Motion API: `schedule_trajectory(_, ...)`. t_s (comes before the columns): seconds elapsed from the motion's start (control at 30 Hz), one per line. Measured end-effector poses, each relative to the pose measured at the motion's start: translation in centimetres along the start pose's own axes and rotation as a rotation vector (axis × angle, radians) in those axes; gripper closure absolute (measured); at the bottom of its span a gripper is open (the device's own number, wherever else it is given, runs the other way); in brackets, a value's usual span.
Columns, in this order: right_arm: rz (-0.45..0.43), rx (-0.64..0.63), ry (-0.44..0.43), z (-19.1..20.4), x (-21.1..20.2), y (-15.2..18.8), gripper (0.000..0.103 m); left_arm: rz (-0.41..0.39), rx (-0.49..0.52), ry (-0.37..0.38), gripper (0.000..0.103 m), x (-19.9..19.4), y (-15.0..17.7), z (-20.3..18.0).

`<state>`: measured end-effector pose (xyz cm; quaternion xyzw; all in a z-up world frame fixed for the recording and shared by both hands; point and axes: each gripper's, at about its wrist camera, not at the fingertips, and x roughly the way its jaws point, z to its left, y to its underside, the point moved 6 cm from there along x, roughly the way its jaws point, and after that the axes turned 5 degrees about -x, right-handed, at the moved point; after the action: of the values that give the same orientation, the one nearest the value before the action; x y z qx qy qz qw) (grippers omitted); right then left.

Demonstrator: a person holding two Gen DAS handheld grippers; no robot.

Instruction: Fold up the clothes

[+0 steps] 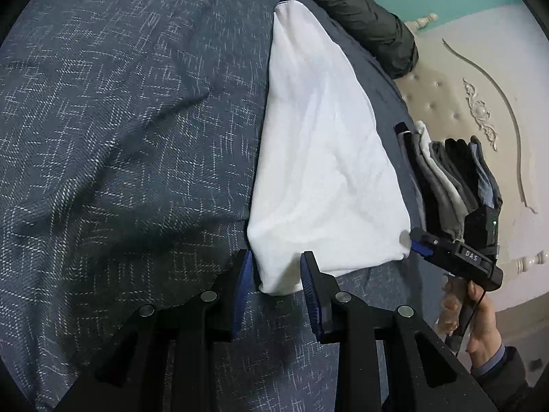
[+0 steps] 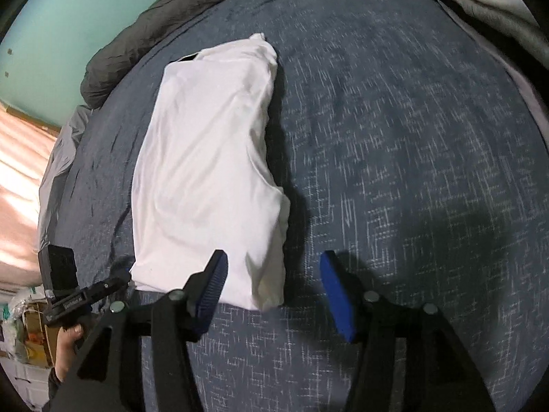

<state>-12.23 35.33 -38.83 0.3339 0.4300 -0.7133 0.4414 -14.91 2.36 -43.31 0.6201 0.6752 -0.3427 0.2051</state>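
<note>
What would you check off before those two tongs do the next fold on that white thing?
1. Long white folded cloth garment lies flat on the blue patterned bedspread: ok.
2. Left tongs open, straddling the garment's near corner: ok.
3. Right tongs open around the other near corner: ok.
4. Either tongs already gripping fabric: not ok.
5. Bedspread beside the garment free for folding: ok.
6. Stack of folded dark and grey clothes out of the way: ok.
7. Far end's layers lined up: cannot tell.
</note>
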Motion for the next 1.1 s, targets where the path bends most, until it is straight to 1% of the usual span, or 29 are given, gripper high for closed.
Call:
schedule_trajectory(0.1,0.027,-0.006,0.002,0.2,0.8,0.2,0.046,-0.006,-0.008,0.004,0.071,0.0,-0.2,0.3)
schedule_trajectory(0.2,0.041,-0.032,0.017,0.6,1.5,0.2,0.046,0.005,-0.011,0.006,0.071,0.7,-0.3,0.5)
schedule_trajectory(0.3,0.065,-0.032,0.029,0.3,2.3,0.3,0.046,0.008,-0.022,0.015,0.071,1.2,-0.4,0.8)
schedule_trajectory(0.4,0.075,-0.068,0.044,0.4,2.7,0.5,0.046,0.002,-0.022,0.026,0.071,1.4,-0.8,0.8)
schedule_trajectory(0.5,0.082,-0.089,0.056,0.6,2.9,0.6,0.046,0.001,-0.012,0.015,0.071,2.1,-1.0,0.2)
schedule_trajectory(0.57,0.084,-0.08,0.05,0.6,3.0,0.6,0.046,-0.002,0.005,-0.001,0.072,2.3,-1.0,0.0)
schedule_trajectory(0.7,0.087,-0.075,0.046,0.7,3.1,0.8,0.047,-0.011,-0.013,0.012,0.072,2.2,-1.1,0.1)
schedule_trajectory(0.77,0.091,-0.074,0.031,1.0,3.2,1.0,0.048,-0.023,-0.01,-0.006,0.073,2.3,-1.0,-0.2)
schedule_trajectory(0.83,0.11,-0.08,0.033,1.1,3.6,1.3,0.051,-0.031,0.001,-0.025,0.073,2.4,-1.0,-0.5)
schedule_trajectory(0.87,0.11,-0.089,0.041,1.1,3.6,1.3,0.055,-0.035,0.005,-0.034,0.073,2.4,-1.0,-0.6)
schedule_trajectory(0.9,0.109,-0.098,0.049,1.1,3.7,1.3,0.059,-0.039,-0.001,-0.03,0.073,2.4,-0.9,-0.6)
schedule_trajectory(0.93,0.107,-0.088,0.039,0.9,3.7,1.2,0.062,-0.042,-0.008,-0.025,0.073,2.4,-0.9,-0.5)
schedule_trajectory(1.0,0.106,-0.038,-0.004,0.1,3.7,1.2,0.077,-0.049,-0.023,-0.017,0.075,2.3,-0.8,-0.4)
schedule_trajectory(1.03,0.109,-0.026,-0.027,-0.1,3.7,1.3,0.079,-0.052,-0.031,-0.013,0.078,2.2,-0.8,-0.4)
schedule_trajectory(1.1,0.111,-0.042,-0.029,0.0,3.6,1.6,0.085,-0.05,-0.044,-0.001,0.079,2.2,-0.6,-0.5)
